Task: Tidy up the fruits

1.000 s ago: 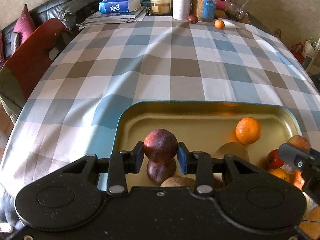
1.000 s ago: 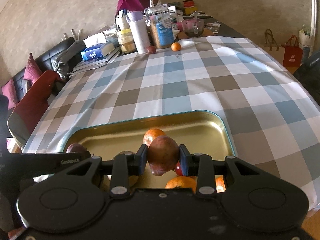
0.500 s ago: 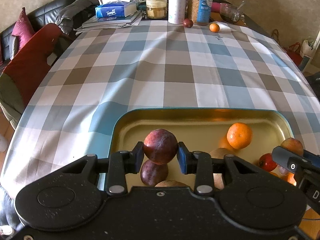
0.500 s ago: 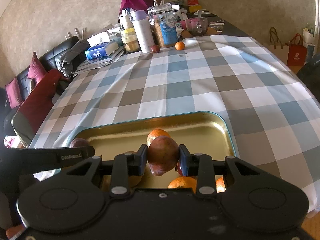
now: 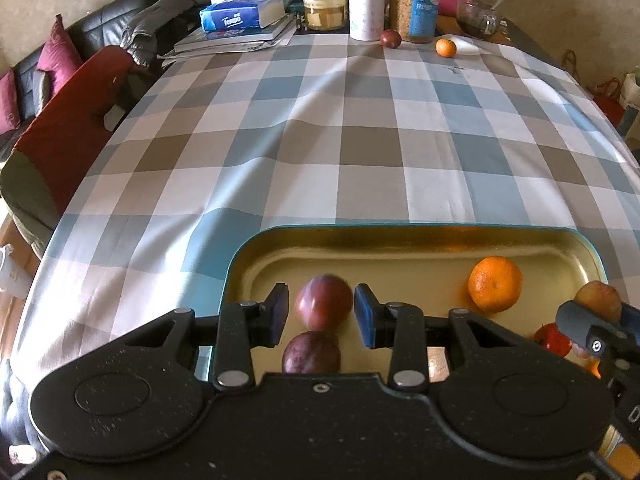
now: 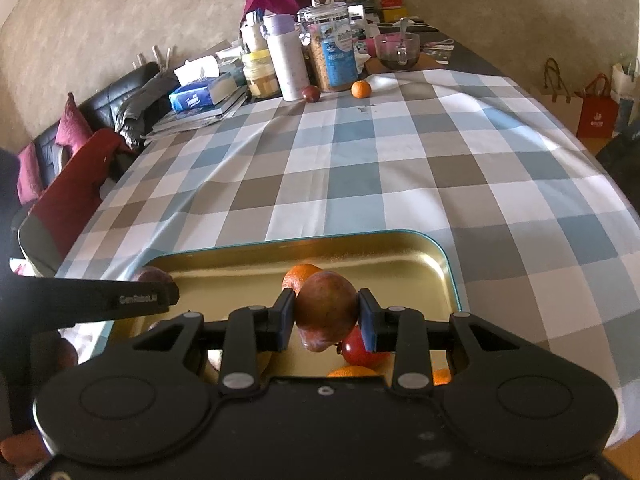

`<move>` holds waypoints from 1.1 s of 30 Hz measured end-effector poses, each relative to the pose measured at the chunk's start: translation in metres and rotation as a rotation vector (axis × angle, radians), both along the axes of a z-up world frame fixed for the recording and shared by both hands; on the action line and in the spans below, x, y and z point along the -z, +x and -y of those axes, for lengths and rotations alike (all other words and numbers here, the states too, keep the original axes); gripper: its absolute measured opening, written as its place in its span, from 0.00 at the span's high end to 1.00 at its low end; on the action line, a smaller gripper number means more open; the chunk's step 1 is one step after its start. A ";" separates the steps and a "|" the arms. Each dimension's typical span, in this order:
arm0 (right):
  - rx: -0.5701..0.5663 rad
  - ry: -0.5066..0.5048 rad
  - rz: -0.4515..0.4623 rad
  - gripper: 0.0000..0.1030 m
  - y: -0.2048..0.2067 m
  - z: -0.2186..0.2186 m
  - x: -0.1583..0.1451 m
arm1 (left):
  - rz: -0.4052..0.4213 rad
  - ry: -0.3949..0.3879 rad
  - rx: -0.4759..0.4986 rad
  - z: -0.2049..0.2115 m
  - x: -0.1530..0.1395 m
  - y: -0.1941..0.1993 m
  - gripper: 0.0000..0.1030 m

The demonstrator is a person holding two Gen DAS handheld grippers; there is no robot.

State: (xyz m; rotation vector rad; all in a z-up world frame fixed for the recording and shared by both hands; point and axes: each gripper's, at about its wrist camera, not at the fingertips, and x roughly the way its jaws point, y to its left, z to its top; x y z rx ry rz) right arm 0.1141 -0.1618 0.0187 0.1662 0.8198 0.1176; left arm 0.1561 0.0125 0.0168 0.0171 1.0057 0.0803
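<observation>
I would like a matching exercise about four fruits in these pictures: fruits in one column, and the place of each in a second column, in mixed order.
Fruits:
1. blurred plum
2. reddish-brown fruit
3. large orange
4. small orange

Places:
A. on the tablecloth, near the jar
B. clamped by the right gripper
C. lying in the gold tray
D. loose between the pads of the open left gripper

Pairs: 1-D, 2-B, 3-C, 4-A

Daylight was decent on my feeds, soft shadows rippling across the checked cloth [image 5: 320, 128]. The gold tray [image 5: 400, 248] threw warm glare, one plum [image 5: 324, 307] was motion-blurred, and fisheye bending darkened every corner.
</observation>
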 end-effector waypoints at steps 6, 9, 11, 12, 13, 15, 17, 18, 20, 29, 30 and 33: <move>-0.042 -0.051 -0.034 0.66 0.011 -0.001 -0.002 | 0.012 0.021 0.021 0.008 -0.007 -0.005 0.55; -0.042 -0.063 -0.050 0.66 0.014 -0.001 -0.002 | 0.013 0.023 0.021 0.010 -0.009 -0.007 0.54; -0.037 -0.067 -0.057 0.66 0.015 0.000 -0.002 | 0.004 0.017 0.021 0.011 -0.008 -0.007 0.54; -0.037 -0.070 -0.059 0.66 0.015 0.000 -0.002 | -0.002 0.017 0.024 0.012 -0.008 -0.007 0.53; -0.038 -0.072 -0.060 0.66 0.015 -0.001 -0.002 | -0.005 0.019 0.026 0.012 -0.008 -0.008 0.53; -0.042 -0.081 -0.063 0.66 0.017 -0.002 -0.001 | -0.008 0.025 0.026 0.013 -0.007 -0.009 0.51; -0.046 -0.090 -0.077 0.66 0.021 -0.002 0.001 | -0.009 0.028 0.024 0.014 -0.007 -0.010 0.49; -0.048 -0.089 -0.090 0.66 0.023 -0.003 0.002 | -0.009 0.029 0.023 0.014 -0.007 -0.011 0.48; -0.051 -0.079 -0.104 0.66 0.027 -0.002 0.004 | -0.011 0.029 0.020 0.014 -0.007 -0.011 0.48; -0.061 -0.078 -0.157 0.66 0.036 -0.006 0.011 | -0.021 0.028 -0.004 0.007 -0.007 -0.010 0.48; -0.058 -0.074 -0.164 0.66 0.036 -0.006 0.012 | -0.023 0.027 -0.006 0.006 -0.008 -0.010 0.48; -0.050 -0.068 -0.180 0.66 0.038 -0.005 0.014 | -0.027 0.024 -0.007 0.005 -0.009 -0.010 0.48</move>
